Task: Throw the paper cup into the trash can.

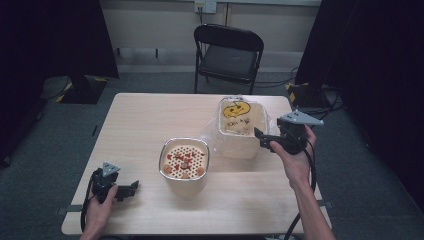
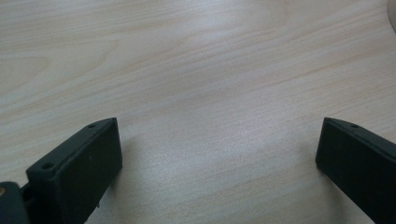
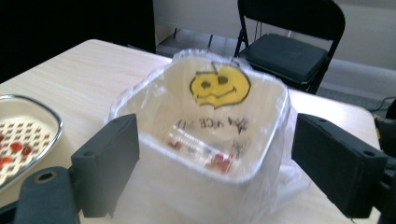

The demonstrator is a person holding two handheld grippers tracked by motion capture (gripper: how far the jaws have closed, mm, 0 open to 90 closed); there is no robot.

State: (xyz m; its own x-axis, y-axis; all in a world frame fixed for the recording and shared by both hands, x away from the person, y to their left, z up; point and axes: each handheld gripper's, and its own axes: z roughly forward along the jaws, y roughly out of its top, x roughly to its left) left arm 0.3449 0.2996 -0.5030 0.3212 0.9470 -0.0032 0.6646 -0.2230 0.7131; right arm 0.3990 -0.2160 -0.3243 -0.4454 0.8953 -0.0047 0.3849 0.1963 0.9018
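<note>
A white bin (image 1: 239,131) lined with a clear plastic bag bearing a yellow smiley face (image 3: 218,85) stands at the table's back right; small red scraps lie at its bottom. A metal-rimmed tub (image 1: 184,167) with a perforated insert and red bits sits mid-table. My right gripper (image 1: 261,139) hangs open close by the bin's right side; in the right gripper view its jaws frame the bin (image 3: 210,154) with nothing held, gripper (image 3: 215,135). My left gripper (image 1: 131,188) rests open low over bare wood near the front left, gripper (image 2: 219,130).
The light wooden table (image 1: 140,125) has bare room across its left and front. A black folding chair (image 1: 229,55) stands behind the far edge. Dark curtains hang at both sides, and cables lie on the floor at the right.
</note>
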